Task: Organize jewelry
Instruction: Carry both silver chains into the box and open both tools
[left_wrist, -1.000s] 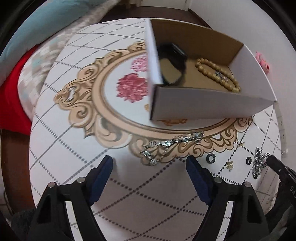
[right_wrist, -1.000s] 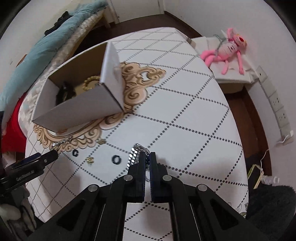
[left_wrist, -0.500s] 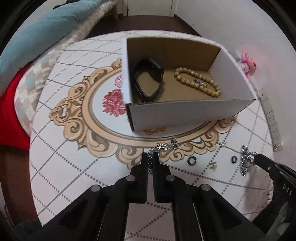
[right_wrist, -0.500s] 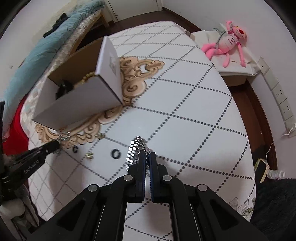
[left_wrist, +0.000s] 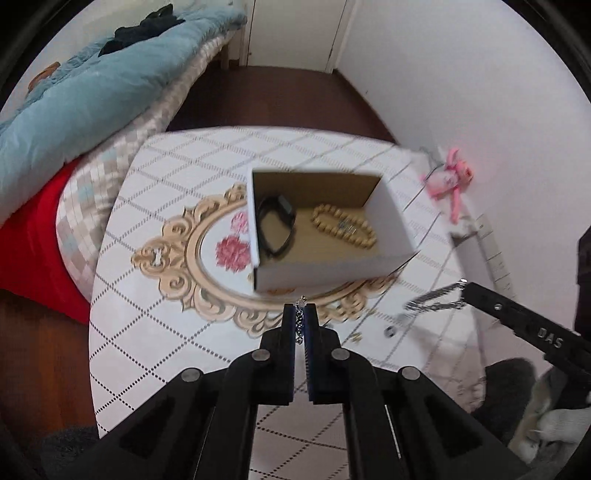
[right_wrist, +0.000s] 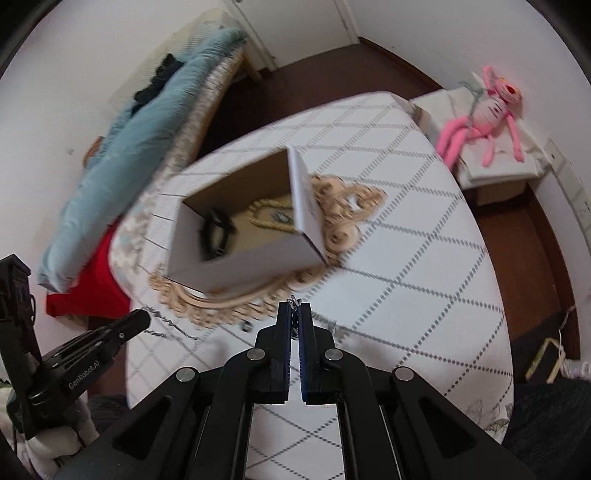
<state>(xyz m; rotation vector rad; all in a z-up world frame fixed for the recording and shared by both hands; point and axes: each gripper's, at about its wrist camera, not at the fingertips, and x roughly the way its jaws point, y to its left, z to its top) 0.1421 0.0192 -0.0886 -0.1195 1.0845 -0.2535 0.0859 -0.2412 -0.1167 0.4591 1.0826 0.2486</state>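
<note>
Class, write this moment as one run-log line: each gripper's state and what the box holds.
left gripper: shut on silver chain | right gripper: shut on metal bracelet | box: black band, bead bracelet

Both tools, raised, fingers pressed together.

Left tool (left_wrist: 300, 316): black fingers with blue pads nearly meeting, a silver chain (left_wrist: 300, 325) pinched at the tips; held above the surface (left_wrist: 155, 332). Right tool (right_wrist: 294, 318): fingers likewise drawn together on a metal bracelet (right_wrist: 294, 308); seen from the left view as a slim black arm entering at the right.
</note>
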